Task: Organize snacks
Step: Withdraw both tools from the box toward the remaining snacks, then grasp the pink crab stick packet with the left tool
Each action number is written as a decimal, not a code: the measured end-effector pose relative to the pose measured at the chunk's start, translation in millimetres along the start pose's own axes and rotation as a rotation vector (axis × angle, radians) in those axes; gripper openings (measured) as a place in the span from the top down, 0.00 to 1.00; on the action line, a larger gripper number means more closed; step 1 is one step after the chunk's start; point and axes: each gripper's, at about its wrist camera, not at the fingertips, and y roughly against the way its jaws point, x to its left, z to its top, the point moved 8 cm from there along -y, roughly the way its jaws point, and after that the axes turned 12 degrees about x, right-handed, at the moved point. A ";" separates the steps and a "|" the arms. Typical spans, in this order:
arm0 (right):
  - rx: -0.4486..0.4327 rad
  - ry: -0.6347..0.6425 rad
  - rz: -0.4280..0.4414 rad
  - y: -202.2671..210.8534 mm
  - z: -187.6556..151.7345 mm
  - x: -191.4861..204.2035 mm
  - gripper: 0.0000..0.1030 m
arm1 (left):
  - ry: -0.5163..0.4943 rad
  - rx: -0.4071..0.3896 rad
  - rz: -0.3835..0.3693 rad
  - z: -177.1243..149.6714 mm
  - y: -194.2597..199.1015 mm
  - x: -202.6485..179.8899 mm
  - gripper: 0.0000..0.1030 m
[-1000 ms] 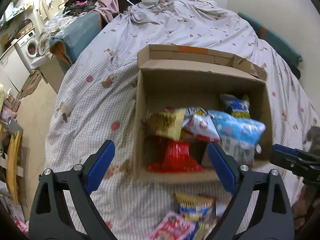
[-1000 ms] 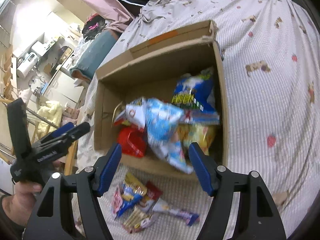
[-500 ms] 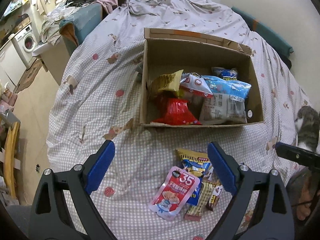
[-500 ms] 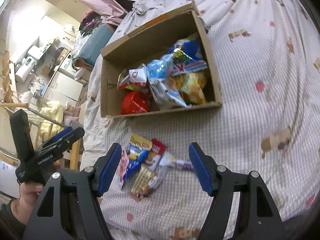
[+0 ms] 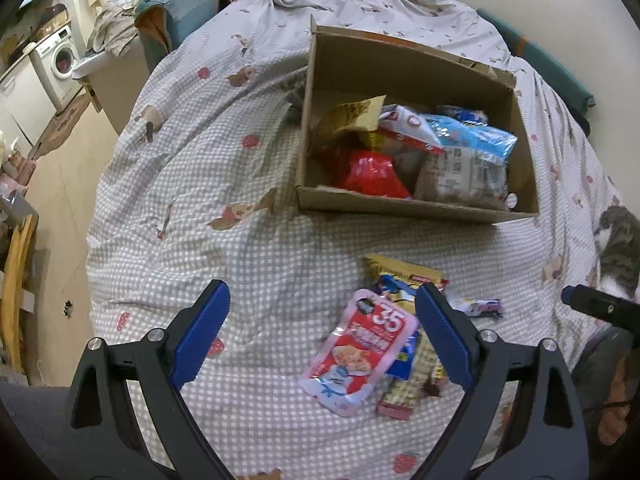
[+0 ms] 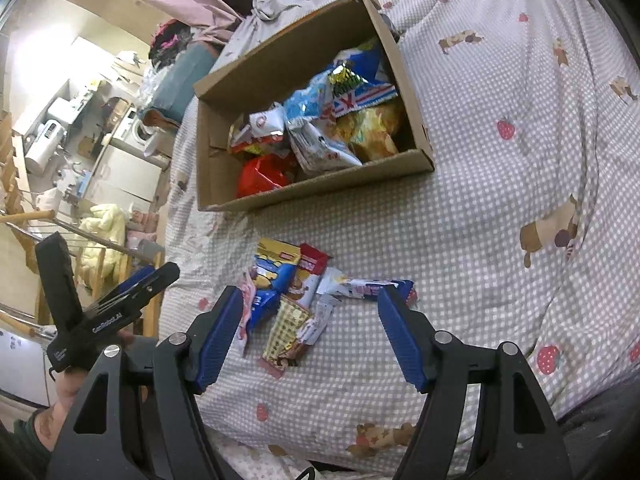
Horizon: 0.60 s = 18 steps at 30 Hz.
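Seen from the left wrist, the left gripper (image 5: 322,332) hangs over the gingham bedspread (image 5: 208,168) with its blue fingers (image 5: 200,334) spread wide and nothing between them. A small heap of loose snacks lies near the bed's near edge, short of the cardboard box (image 5: 416,206). On top of it is a pink pouch (image 5: 362,350), its long axis slanting from lower left to upper right, with its upper corner touching the inner face of the right-hand finger in the picture. So the heap sits off to that finger's side, not centred in the gap. Under the pouch lie a blue packet (image 5: 404,356) and a checkered wafer bar (image 5: 404,394). The box, farther up the bed, already holds a red bag (image 5: 370,174) and several other packets. A cat (image 5: 618,248) lies at the bed's right edge.

From the right wrist, the right gripper (image 6: 310,338) also has its fingers parted and empty. Here the checkered wafer bar (image 6: 286,330) and a striped stick pack (image 6: 370,288) fall squarely inside the gap, just ahead of the fingertips. The bar runs roughly along the line the gripper points, the stick pack across it. The left gripper (image 6: 120,304) shows at the bed's left edge, held by a hand (image 6: 70,384). Probably the right gripper is better lined up for the next pick, the box lying beyond the heap.
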 end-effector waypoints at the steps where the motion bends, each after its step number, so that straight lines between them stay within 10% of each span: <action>1: 0.011 -0.006 -0.001 -4.4 -0.5 -1.2 0.29 | 0.011 0.020 0.007 -2.6 -6.4 4.2 0.11; 8: 0.099 -0.033 -0.035 -35.7 -4.5 -9.7 0.29 | 0.042 0.159 -0.031 -12.4 -35.1 5.6 0.11; 18: 0.107 -0.059 -0.039 -40.2 -4.6 -18.2 0.29 | -0.237 0.422 -0.032 -54.6 -81.6 -25.6 0.11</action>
